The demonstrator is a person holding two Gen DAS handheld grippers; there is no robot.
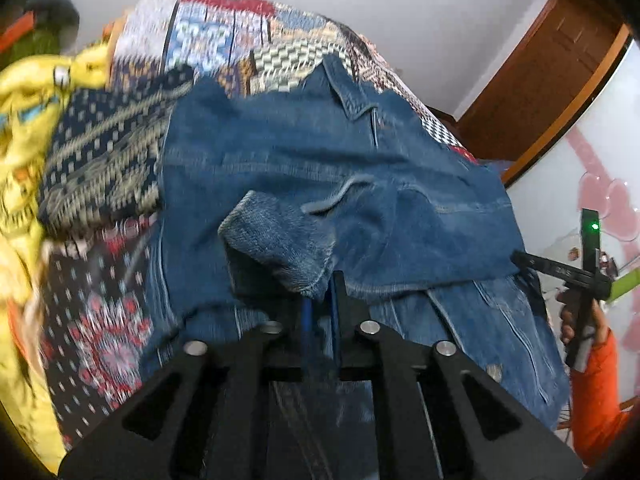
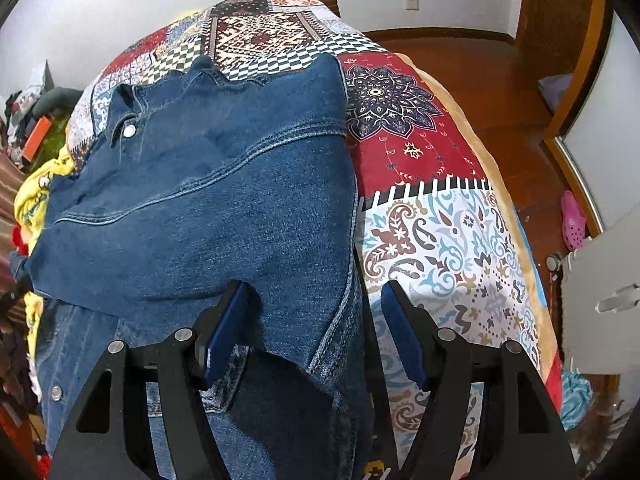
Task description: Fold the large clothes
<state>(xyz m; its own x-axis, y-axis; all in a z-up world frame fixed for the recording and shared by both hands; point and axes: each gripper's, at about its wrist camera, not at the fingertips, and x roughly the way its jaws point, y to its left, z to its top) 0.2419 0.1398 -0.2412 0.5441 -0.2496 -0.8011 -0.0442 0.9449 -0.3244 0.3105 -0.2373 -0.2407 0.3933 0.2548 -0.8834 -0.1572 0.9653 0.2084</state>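
A blue denim jacket [image 1: 320, 160] lies spread on a patchwork bedspread [image 1: 224, 36]. My left gripper [image 1: 320, 300] is shut on the jacket's sleeve cuff [image 1: 276, 240], which hangs folded over the jacket's body. In the right wrist view the jacket [image 2: 224, 200] lies flat with its collar and a metal button [image 2: 129, 131] at the far left. My right gripper [image 2: 316, 312] is open and empty, its jaws astride the jacket's right edge near the bedspread [image 2: 432, 220]. The right gripper also shows in the left wrist view [image 1: 520, 258], at the jacket's right edge.
Yellow cloth [image 1: 28, 128] and a dark patterned garment [image 1: 104, 160] lie left of the jacket. The bed's right edge drops to a wooden floor [image 2: 480, 80] with a pink shoe [image 2: 573, 220]. A cluttered pile [image 2: 24, 120] sits at the far left.
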